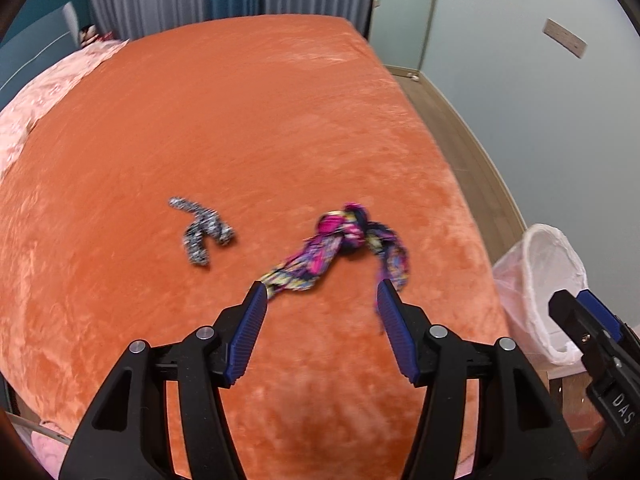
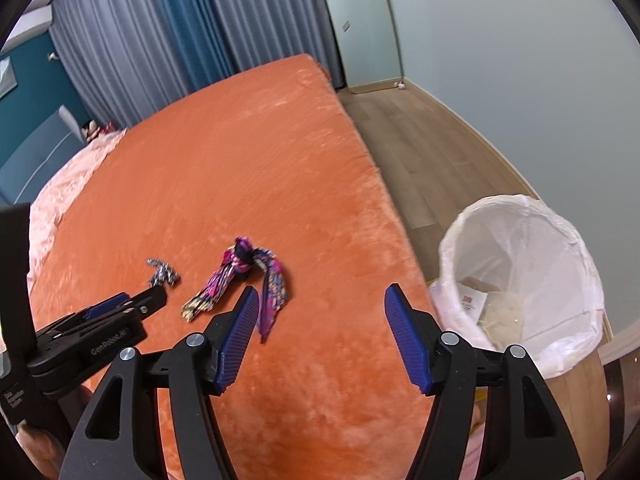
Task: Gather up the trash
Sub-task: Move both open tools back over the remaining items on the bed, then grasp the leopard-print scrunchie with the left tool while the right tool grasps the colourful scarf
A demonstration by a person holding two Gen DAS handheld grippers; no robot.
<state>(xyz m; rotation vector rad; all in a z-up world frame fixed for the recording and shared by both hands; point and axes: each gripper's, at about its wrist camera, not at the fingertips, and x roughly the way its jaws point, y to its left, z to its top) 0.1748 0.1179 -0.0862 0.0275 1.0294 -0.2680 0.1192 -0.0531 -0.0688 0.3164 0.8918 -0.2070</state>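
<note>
1. Left gripper (image 1: 322, 300) jaws apart, empty, over the bed (image 1: 240, 120), aimed at the knotted colourful rag (image 1: 340, 240).
2. Right gripper (image 2: 320, 304) likewise apart, empty.
3. Speckled scrap (image 1: 202, 230) lies beside the rag; lined bin (image 2: 520, 264) stands at bedside for drops.

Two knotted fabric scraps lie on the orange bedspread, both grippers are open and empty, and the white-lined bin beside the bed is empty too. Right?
Not quite: the white-lined bin already holds paper and other scraps, as the right wrist view shows. The rest stands.

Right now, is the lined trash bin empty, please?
Not empty: the trash bin already holds paper scraps at the bottom of its white liner.
</note>
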